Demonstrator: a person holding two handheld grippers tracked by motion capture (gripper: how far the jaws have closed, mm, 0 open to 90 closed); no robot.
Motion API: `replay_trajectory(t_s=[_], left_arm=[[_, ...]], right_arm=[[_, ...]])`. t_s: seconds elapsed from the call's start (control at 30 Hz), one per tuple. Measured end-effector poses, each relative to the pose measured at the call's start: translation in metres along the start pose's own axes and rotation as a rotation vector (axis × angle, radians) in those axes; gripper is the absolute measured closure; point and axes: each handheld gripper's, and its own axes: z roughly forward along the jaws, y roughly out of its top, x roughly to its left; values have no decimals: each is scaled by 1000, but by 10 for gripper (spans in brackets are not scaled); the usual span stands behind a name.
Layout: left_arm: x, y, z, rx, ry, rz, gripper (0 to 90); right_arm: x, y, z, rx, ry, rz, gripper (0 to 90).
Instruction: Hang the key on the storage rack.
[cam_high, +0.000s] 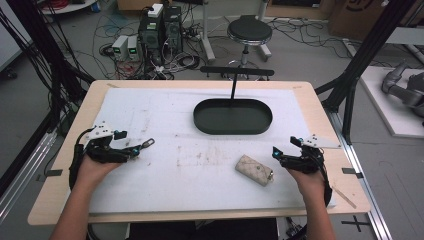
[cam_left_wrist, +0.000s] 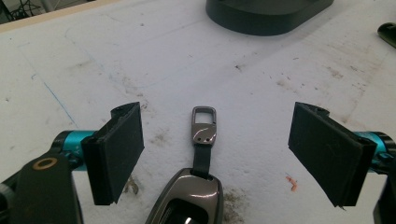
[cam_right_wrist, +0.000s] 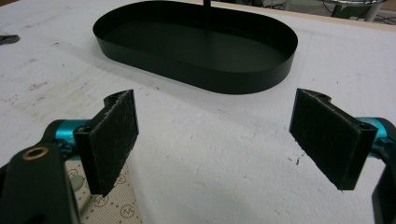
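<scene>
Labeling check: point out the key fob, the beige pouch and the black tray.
key fob (cam_left_wrist: 204, 126), left gripper view, on its metal clip.
beige pouch (cam_high: 254, 169), high view, on its middle.
black tray (cam_right_wrist: 261, 77), right gripper view, on its near outer wall.

High view: fixed overhead camera on the person's side, facing forward and down across the whole table (cam_high: 65, 197). Gripper views: low, close to the white mat (cam_left_wrist: 140, 56), each looking along its own jaws. All three share the mat and the black oval tray (cam_right_wrist: 196, 70)

Lab: floor cables (cam_high: 120, 30), computer towers (cam_high: 161, 27)
</scene>
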Motion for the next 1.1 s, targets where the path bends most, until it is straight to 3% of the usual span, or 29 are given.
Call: replay_trajectory(t_s=[0.5,0.57,0.83,1.1], left_arm=[[2,-1,8,17,7,3,179],[3,-2,11,32,17,27,179],[8,0,25,115,27,23,243],[6,0,37,205,31,49,355]], right_arm=[[-1,-4,2,18,-10,0,160],[-1,-3,2,20,-9,-3,160],[0,-5,6,31,-2,-10,160],[2,-5,10,50,3,-19,160]])
